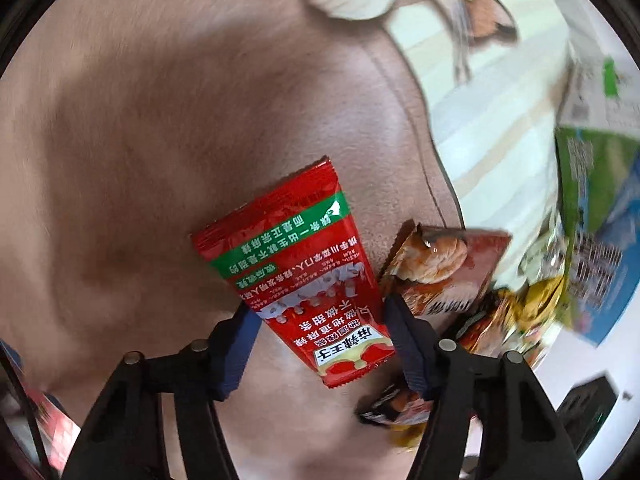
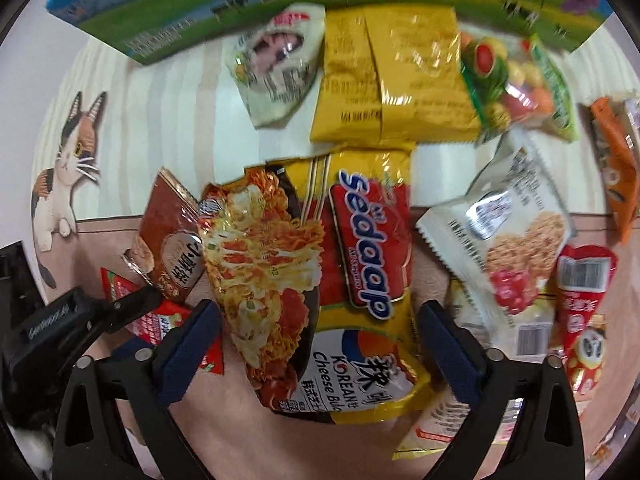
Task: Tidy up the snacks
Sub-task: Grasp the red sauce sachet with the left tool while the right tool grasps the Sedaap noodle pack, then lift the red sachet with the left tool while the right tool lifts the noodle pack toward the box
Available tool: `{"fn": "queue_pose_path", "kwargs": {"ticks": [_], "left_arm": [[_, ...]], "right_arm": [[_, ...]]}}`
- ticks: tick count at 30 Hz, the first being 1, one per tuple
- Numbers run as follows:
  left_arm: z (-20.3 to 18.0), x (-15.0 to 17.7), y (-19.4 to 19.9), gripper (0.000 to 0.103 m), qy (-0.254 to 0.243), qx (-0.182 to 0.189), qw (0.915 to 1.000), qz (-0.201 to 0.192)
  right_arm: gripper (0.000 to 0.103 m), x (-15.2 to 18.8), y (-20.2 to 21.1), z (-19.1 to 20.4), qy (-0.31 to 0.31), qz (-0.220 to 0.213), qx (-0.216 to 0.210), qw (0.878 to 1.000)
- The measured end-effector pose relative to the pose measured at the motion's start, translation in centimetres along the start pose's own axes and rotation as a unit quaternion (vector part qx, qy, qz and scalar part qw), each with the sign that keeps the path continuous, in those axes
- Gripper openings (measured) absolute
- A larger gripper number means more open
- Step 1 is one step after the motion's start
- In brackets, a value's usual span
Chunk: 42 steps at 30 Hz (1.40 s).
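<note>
Biggest thing here is the milk carton box (image 2: 168, 32) lying along the back of the tablecloth (image 1: 120, 140), with the snack pile spread in front of it. Next down is the yellow noodle packet (image 2: 340, 280), sitting right between the fingers of the right gripper (image 2: 316, 344). Those jaws are nearly all the way open, and I can't tell if the pads touch the packet's sides. It half overlaps the brown sachet (image 2: 168, 236), so a sloppy close could drag that along too.

Smallest one is the red chili sachet (image 1: 304, 268), flat on the cloth between the fingers of the left gripper (image 1: 320, 344). The jaws are about a third open, pads right against its edges. It's thin and slippery, so my guess is it could buckle or squirt out when squeezed edge-on.
</note>
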<state>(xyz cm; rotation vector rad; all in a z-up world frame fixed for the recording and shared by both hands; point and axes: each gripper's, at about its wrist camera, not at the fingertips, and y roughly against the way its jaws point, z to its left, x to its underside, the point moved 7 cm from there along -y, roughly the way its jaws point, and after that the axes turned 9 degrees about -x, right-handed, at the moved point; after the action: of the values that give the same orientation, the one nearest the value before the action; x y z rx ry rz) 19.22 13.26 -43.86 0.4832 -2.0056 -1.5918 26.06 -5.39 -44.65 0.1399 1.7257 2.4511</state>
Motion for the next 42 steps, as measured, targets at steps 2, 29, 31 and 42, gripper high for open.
{"fn": "queue_pose_path", "kwargs": {"ticks": [2,29,31,42], "left_arm": [[-0.3,0.1,0.5,0.059,-0.036,-0.022,0.999,-0.013],[-4.2,7.8,-1.7,0.054,-0.202,-0.123,0.9701,-0.056],[-6.2,9.1,-1.9,0.054,-0.255,-0.134,0.9549,-0.071],[-6.1,11.3,-4.2,0.06,-0.158,-0.05,0.9861,-0.001]], "right_arm": [[0.091,0.0,-0.9,0.4,-0.004,0.009,-0.007,1.0],[0.089,2.3,-7.9,3.9,0.016,0.071,0.041,0.997],[0.089,3.0,-8.5,4.1,0.039,0.088,0.04,0.995],[0.093,3.4,-10.0,2.2,0.044,0.083,0.041,0.995]]}}
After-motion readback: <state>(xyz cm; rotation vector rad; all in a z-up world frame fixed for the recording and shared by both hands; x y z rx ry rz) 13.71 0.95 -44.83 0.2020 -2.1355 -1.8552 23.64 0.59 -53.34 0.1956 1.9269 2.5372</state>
